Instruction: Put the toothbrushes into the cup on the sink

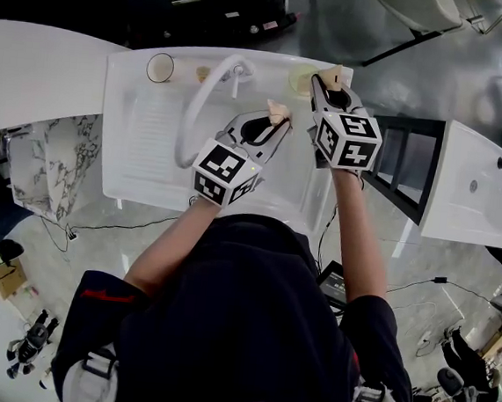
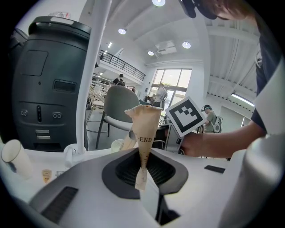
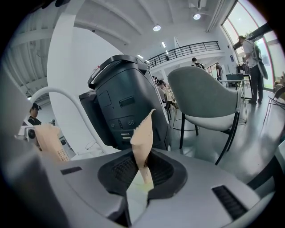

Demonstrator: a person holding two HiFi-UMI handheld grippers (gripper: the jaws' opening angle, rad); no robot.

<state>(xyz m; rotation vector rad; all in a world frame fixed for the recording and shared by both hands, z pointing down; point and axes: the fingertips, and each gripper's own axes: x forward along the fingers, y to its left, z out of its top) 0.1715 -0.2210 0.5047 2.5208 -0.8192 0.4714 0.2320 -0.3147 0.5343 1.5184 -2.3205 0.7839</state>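
— What's the left gripper (image 2: 142, 182) doing?
— It's clamped on a paper-wrapped brush (image 2: 144, 133), held upright over the middle of the sink (image 1: 144, 163), right of the tap (image 1: 211, 81).
— And the right gripper (image 3: 142, 178)?
— Its jaws are pinched on a second brush (image 3: 142, 133), also wrapped, at the sink's back right corner, just beside a pale cup (image 1: 298, 79).
— Any other cup?
— A white cup (image 1: 160, 68) stands on the back edge, left of the tap, well apart from both brushes.
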